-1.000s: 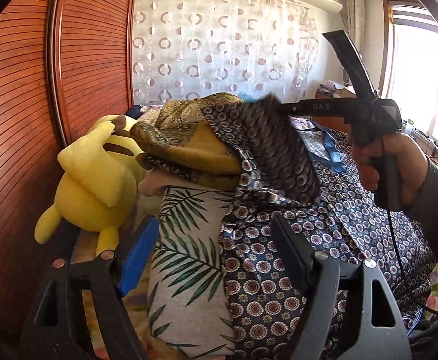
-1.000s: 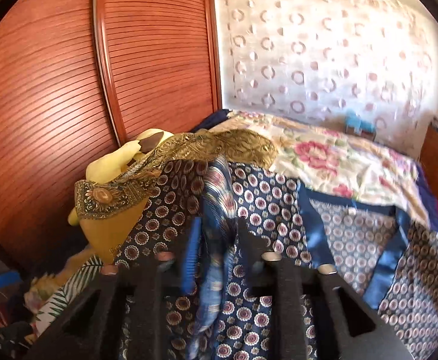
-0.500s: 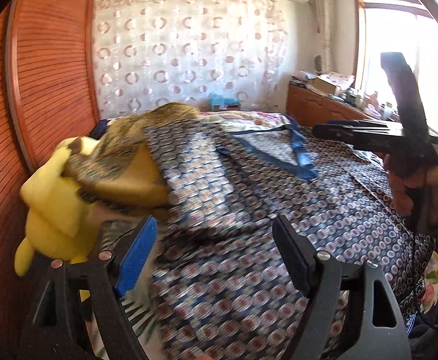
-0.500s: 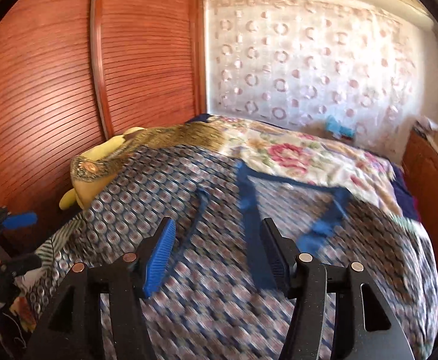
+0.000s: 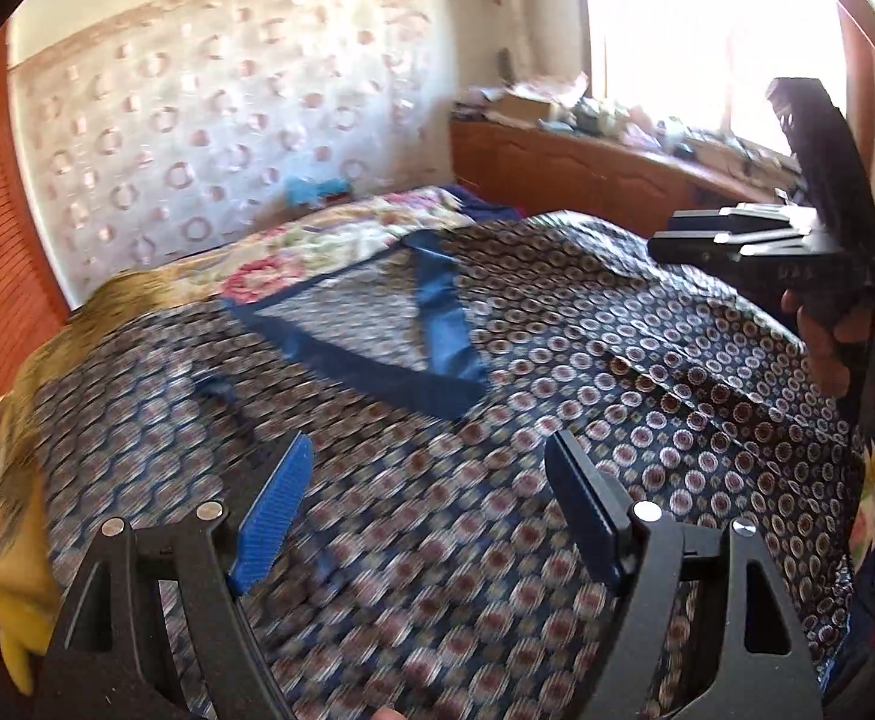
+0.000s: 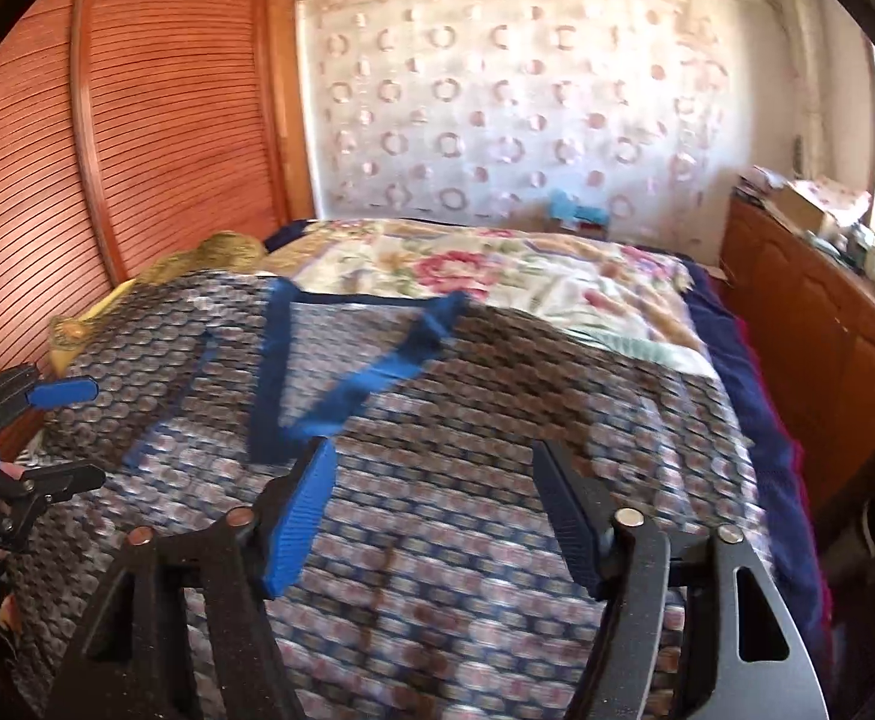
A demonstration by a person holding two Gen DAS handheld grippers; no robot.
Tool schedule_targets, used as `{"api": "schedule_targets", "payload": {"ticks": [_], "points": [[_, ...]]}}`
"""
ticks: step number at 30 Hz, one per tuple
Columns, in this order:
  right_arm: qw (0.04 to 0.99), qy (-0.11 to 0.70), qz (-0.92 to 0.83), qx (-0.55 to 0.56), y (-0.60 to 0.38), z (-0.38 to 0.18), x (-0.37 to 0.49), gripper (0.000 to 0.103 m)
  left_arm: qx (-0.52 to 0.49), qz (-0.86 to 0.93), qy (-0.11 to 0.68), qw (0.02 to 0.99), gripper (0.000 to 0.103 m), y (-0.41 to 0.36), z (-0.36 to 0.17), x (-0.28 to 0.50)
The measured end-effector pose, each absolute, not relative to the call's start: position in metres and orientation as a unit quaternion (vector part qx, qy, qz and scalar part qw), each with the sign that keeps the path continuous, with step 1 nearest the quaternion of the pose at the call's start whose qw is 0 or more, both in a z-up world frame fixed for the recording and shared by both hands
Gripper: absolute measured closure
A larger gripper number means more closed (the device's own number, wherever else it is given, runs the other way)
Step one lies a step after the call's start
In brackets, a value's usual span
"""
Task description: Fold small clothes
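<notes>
left gripper (image 5: pixel 425 498) jaws spread, holding nothing | right gripper (image 6: pixel 431 492) jaws spread, holding nothing | patterned garment (image 5: pixel 557 420) with blue trim (image 5: pixel 446 336) spread flat across bed beneath both | floral bedspread (image 6: pixel 497 276) beyond | patterned curtain (image 6: pixel 497 120) at back

Faint pale letters sit on the black body of the right gripper (image 5: pixel 731 240), too small and blurred to read. Nothing else carries legible writing.
</notes>
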State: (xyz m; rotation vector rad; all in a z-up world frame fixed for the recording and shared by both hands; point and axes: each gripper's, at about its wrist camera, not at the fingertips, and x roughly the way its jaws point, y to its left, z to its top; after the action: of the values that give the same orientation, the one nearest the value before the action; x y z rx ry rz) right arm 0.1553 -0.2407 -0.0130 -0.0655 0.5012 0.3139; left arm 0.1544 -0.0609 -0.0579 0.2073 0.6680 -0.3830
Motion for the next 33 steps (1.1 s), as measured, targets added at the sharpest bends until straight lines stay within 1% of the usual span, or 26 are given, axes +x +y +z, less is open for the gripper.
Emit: {"api": "schedule_targets", "payload": {"ticks": [6, 9, 13, 21, 28, 30, 33], "points": [[0.957, 0.268, 0.107, -0.017, -0.282, -0.013, 0.163, 0.032, 0.115, -0.229, 0.359, 0.897, 0.023, -0.104, -0.069, 0.190], [0.952, 0.298, 0.072, -0.021, -0.301, -0.019, 0.174, 0.032, 0.128, -0.236, 0.367, 0.891, 0.023, -0.119, -0.072, 0.203], [0.946, 0.319, 0.053, -0.014, -0.327, -0.022, 0.186, 0.032, 0.137, -0.244, 0.381, 0.881, 0.023, -0.136, -0.080, 0.223], [0.937, 0.347, 0.045, 0.016, -0.351, -0.026, 0.218, 0.032, 0.158, -0.239, 0.418, 0.862, 0.023, -0.154, -0.104, 0.245], [0.923, 0.377, 0.070, 0.026, -0.361, -0.034, 0.224, 0.032, 0.130, -0.259, 0.419, 0.861, 0.022, -0.152, -0.107, 0.246], [0.920, 0.383, 0.073, 0.025, -0.364, -0.037, 0.226, 0.032, 0.126, -0.258, 0.423, 0.859, 0.015, -0.152, -0.109, 0.247], [0.918, 0.390, 0.074, 0.019, -0.371, -0.041, 0.230, 0.032, 0.129, -0.260, 0.425, 0.857, 0.011, -0.155, -0.111, 0.248]]}}
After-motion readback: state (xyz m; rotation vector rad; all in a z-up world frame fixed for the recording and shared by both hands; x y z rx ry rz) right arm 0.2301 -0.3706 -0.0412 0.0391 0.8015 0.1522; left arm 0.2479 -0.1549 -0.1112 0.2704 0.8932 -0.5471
